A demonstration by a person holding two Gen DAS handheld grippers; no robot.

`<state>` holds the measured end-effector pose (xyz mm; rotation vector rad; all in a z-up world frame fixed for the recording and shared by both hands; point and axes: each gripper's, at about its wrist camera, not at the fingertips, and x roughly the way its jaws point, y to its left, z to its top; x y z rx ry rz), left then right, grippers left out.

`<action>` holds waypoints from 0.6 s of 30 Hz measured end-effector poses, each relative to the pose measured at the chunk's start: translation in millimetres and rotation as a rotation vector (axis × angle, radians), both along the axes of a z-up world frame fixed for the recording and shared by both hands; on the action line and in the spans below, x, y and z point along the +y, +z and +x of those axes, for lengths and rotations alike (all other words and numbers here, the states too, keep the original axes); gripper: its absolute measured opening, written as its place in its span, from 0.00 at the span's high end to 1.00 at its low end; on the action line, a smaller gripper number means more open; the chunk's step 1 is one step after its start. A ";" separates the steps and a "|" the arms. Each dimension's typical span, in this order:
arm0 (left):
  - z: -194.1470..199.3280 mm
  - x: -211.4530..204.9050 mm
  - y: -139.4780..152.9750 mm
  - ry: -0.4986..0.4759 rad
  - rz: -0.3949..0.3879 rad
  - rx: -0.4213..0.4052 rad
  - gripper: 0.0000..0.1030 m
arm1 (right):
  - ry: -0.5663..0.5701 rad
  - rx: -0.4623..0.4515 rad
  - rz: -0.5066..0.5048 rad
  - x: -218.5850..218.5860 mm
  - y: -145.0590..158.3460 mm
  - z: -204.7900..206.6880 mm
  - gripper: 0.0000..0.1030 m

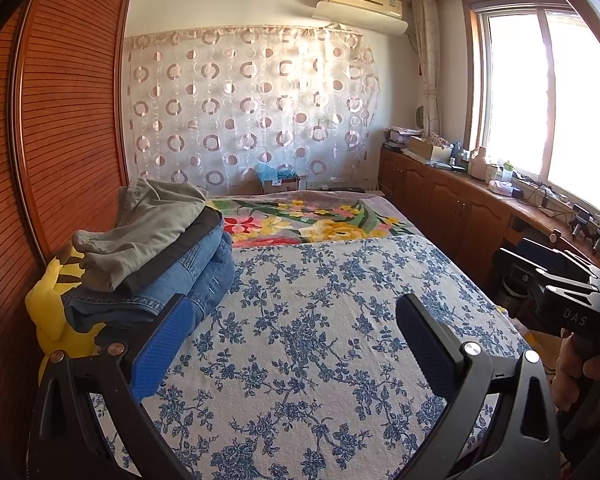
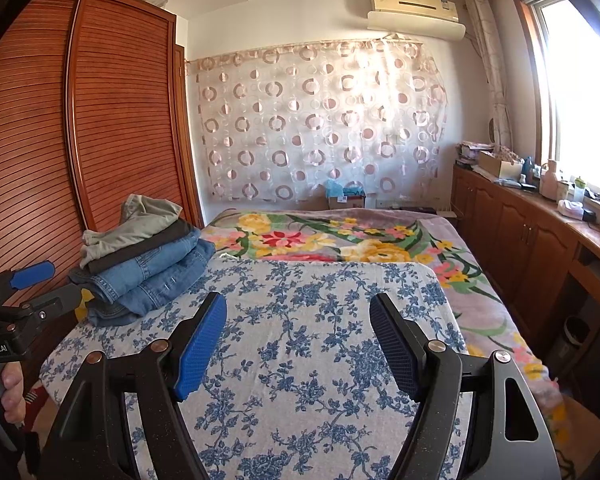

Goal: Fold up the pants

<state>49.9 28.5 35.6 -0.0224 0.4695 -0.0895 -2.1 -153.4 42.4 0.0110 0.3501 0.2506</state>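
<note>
A stack of folded pants (image 1: 148, 256) lies at the left edge of the bed, against the wardrobe: blue jeans at the bottom, a dark pair, khaki pants on top. It also shows in the right wrist view (image 2: 140, 264). My left gripper (image 1: 296, 320) is open and empty, above the blue-flowered sheet (image 1: 320, 340), just right of the stack. My right gripper (image 2: 300, 320) is open and empty over the same sheet (image 2: 300, 380). The left gripper (image 2: 32, 280) appears at the left edge of the right wrist view; the right gripper's body (image 1: 560, 292) shows at the right of the left wrist view.
A yellow plush toy (image 1: 56, 312) sits under the stack. A wooden louvred wardrobe (image 1: 60, 140) stands left of the bed. A flowered blanket (image 2: 340, 240) covers the far half. Wooden cabinets (image 2: 520, 232) with clutter run along the right under the window.
</note>
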 end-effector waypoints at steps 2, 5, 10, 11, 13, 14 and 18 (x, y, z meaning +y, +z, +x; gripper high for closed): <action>0.0 -0.1 0.3 -0.001 0.000 0.001 0.02 | 0.000 0.000 0.000 0.5 -0.6 -0.6 0.26; -0.1 -0.1 0.2 0.000 -0.001 0.001 0.02 | 0.000 -0.001 0.000 0.6 -0.5 -0.6 0.26; -0.1 -0.4 0.2 0.000 0.000 -0.001 0.02 | 0.002 -0.002 0.001 1.1 -1.5 -0.6 0.26; 0.0 -0.3 0.0 -0.001 0.000 -0.001 0.02 | 0.003 -0.002 0.001 1.2 -1.8 -0.6 0.26; -0.2 -0.4 0.0 0.001 0.000 -0.002 0.02 | 0.002 -0.003 0.001 1.4 -1.8 -0.6 0.26; -0.2 -0.7 0.7 0.001 0.001 -0.003 0.02 | 0.003 -0.002 0.001 1.4 -1.8 -0.6 0.26; -0.4 -0.6 0.3 0.000 0.000 -0.002 0.02 | 0.005 -0.004 -0.001 1.8 -2.2 -0.1 0.26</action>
